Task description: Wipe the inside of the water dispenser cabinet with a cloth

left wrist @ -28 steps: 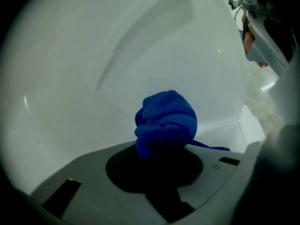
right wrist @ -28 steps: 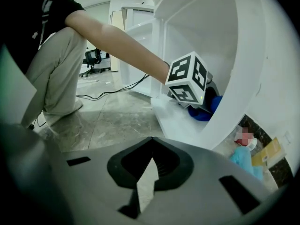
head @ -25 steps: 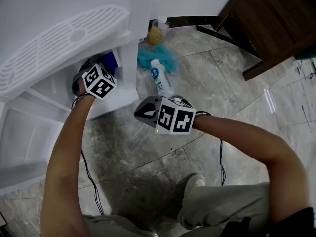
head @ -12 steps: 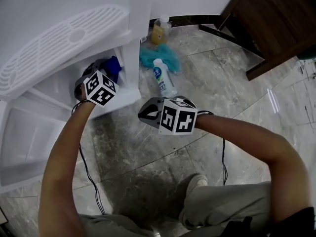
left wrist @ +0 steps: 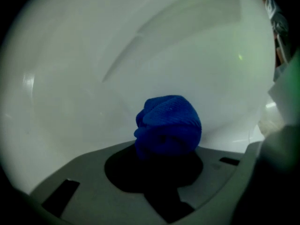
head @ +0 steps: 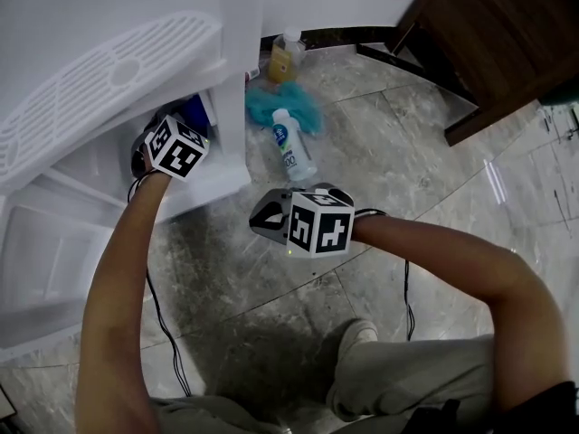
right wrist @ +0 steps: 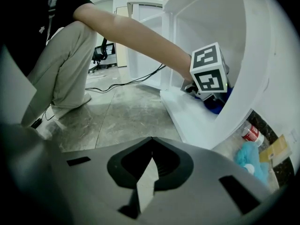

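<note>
Step in hand: wiping of the cabinet interior. The bunched blue cloth is clamped in the left tongs, inside the cabinet near the front edge of its floor, close to a white inner wall; contact cannot be confirmed. The right tongs are fully closed on nothing, outside the cabinet. Next, the cloth should be pressed on and swept across the wall.

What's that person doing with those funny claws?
A person is cleaning inside a white cabinet. The left claw is shut on a bunched blue cloth, inside the cabinet. The right claw is shut and empty, out over the floor. A bottle lies on the floor nearby.
</note>
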### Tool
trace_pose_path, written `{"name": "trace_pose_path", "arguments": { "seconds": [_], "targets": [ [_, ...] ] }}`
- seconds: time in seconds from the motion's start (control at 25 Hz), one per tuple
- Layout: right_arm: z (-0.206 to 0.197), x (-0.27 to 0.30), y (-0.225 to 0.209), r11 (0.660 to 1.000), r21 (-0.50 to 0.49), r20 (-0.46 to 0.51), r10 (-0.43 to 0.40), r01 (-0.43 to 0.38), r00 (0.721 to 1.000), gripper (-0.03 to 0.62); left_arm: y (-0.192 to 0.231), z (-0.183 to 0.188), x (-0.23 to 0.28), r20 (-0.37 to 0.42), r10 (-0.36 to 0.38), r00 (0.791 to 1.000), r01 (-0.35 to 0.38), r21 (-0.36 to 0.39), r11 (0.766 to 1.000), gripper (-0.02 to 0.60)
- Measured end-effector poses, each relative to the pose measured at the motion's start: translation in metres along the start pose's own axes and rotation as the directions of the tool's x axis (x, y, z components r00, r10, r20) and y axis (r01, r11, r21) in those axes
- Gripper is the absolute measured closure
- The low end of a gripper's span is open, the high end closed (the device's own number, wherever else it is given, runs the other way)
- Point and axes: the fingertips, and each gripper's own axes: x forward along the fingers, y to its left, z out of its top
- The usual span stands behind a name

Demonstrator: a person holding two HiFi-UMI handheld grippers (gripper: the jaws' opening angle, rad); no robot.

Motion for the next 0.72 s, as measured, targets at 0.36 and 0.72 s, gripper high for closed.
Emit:
{"name": "trace_pose_path", "arguments": {
  "seconds": [0.36,0.72],
  "targets": [
    [0.038,0.013,0.002,0.997,-0.059,0.048,0.053,-0.050,0.997,0.595,0.012,0.032,-0.056,0.097,0.004,0.995,0.017,-0.212,0.977,0.506],
    [0.056,0.022,0.018,0.990,-0.089,0.044,0.112,-0.107,0.993,0.595,0.045,0.083,-0.134,0.378,0.169,0.910,0.006,-0.419,0.908,0.505]
  ]
}}
